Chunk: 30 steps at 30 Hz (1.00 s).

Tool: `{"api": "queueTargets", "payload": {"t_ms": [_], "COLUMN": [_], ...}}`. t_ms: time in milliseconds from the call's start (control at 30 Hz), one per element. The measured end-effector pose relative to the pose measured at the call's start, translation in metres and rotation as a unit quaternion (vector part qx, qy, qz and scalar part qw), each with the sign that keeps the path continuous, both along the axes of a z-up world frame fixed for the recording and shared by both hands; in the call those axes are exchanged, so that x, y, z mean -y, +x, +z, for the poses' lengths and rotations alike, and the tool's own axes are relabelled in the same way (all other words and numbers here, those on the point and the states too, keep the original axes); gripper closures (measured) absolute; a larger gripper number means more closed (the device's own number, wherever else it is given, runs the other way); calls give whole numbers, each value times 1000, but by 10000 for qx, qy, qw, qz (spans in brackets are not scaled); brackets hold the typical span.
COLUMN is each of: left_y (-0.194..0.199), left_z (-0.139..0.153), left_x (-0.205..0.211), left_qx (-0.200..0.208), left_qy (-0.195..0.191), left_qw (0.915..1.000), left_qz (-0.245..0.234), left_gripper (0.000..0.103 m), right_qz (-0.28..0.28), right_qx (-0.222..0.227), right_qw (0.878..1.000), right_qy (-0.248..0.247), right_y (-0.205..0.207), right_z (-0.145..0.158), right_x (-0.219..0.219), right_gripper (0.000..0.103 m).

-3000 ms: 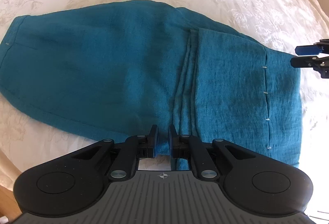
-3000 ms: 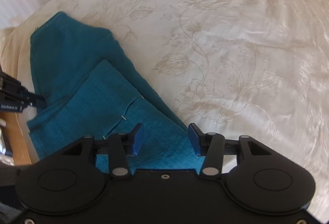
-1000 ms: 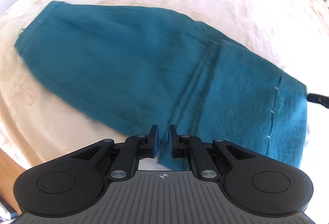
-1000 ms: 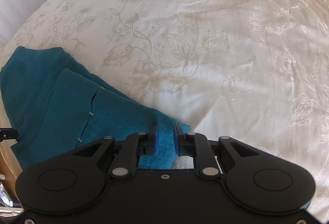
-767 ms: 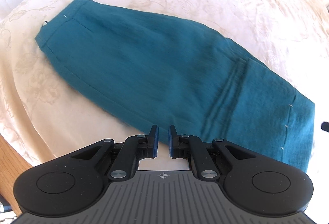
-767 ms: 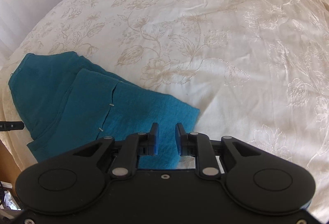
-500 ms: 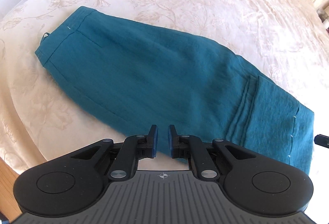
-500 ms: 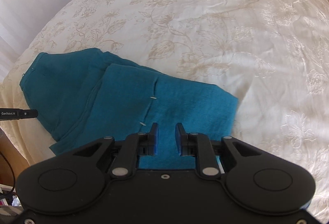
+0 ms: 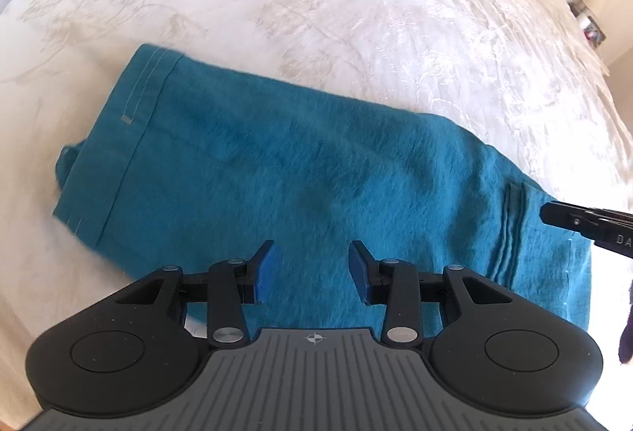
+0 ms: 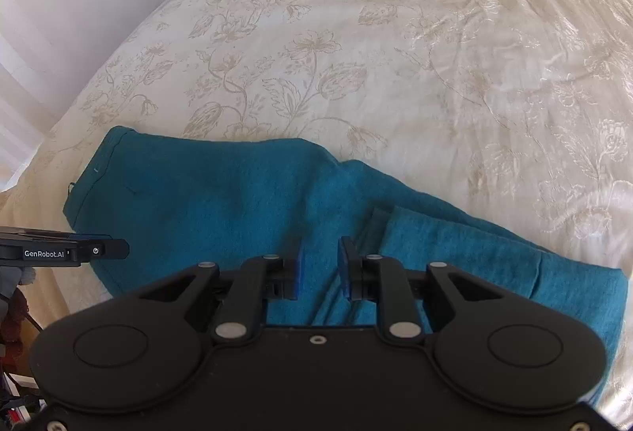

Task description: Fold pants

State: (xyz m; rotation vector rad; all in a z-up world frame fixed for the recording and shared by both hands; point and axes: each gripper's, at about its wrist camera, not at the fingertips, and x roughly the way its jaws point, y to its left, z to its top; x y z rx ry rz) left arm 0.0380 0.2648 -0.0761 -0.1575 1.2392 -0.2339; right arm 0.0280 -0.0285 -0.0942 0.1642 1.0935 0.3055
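**A:** Left gripper (image 9: pixel 311 271) first. What did you log?

**B:** Jaws spread wide, nothing between the blue pads. It hung over the near edge of the teal pants (image 9: pixel 300 170); contact with the cloth could not be judged.

**A:** And the right gripper (image 10: pixel 319 267)?

**B:** Jaws apart by a narrow gap, no fabric pinched that I could see. It sat above the middle of the garment, just beside the edge of a folded-over layer (image 10: pixel 467 245).

**A:** Where did the pants lie?

**B:** Flat on the cream floral bedspread (image 10: pixel 395 55), near the bed's edge. Hemmed end (image 9: pixel 130 138) with pale stitching lay far left in the left wrist view; the doubled layer lay toward the right.

**A:** Progress?

**B:** By my reading, the legs were already laid together and one end turned over onto the body, so at least one fold was in. The bundle looked long, though. I judged another fold across the length was left, then squaring the edges. Neither tool held cloth, so a fresh grasp would be needed.
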Motion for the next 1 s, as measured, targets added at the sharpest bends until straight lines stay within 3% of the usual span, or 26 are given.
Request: {"api": "queueTargets", "payload": {"t_ms": [133,233,333,433,567,667,867,900,933,967,1000], "left_y": [32,48,56,58,53,46,48,49,49,49,48], "left_z": [3,1,-8,-28,-66,-73,-78,-79,-79,-79,-79], "left_x": [32,62,87,103,107,104,108,109,110,110,110], "left_qx": [81,103,38,-251,-857,-867,-961,-971,-975,-975,-974], "left_qy": [-144,-256,-305,-191,292,280,352,369,393,406,409], "left_qw": [9978,9949,9927,9912,9864,9861,9861,9862,9862,9863,9864], "left_qz": [-642,-971,-1163,-1284,-1371,-1388,-1308,-1288,-1278,-1269,-1259], "left_gripper": [65,65,65,65,65,65,65,65,65,65,65], "right_qz": [-117,-158,-124,-16,394,785,1433,1524,1640,1738,1794], "right_qx": [37,45,-13,-140,-348,-446,-703,-769,-786,-720,-631], "right_qw": [9999,9997,9996,9997,9986,9959,9865,9845,9822,9808,9803], "right_qy": [-101,-189,-261,-206,-5,66,371,410,465,521,543], "right_y": [15,26,40,55,76,90,109,110,108,105,99], "right_z": [5,6,1,-9,-26,-37,-57,-59,-60,-57,-54], "right_x": [-5,2,10,20,25,24,18,17,15,13,11], "right_gripper": [73,62,62,61,57,51,51,54,76,86,88]}}
